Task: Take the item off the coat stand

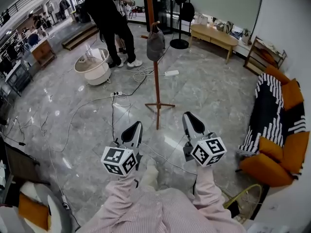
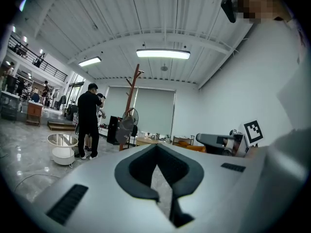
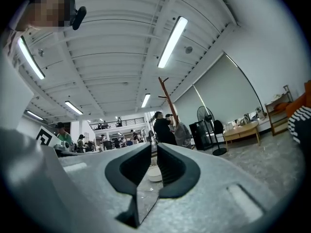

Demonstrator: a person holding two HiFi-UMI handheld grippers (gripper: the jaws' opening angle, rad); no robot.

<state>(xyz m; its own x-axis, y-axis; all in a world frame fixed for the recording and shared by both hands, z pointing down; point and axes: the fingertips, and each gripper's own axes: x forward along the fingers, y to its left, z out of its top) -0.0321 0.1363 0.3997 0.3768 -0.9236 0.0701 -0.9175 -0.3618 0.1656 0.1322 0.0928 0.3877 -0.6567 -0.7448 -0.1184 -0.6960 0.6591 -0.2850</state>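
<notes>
While the item, perhaps a cap, hangs untaken on the far coat stand, left hand-held gripper sits closed, right hand-held gripper barely parted, both empty.

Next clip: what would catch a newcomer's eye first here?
The tall wooden coat stand mid-floor, with a grey item hanging on it, draws the eye first. Then come the striped sofa with orange cushions at the right wall and the person in black at upper left. The left claw and right claw hover before the stand's foot.
</notes>
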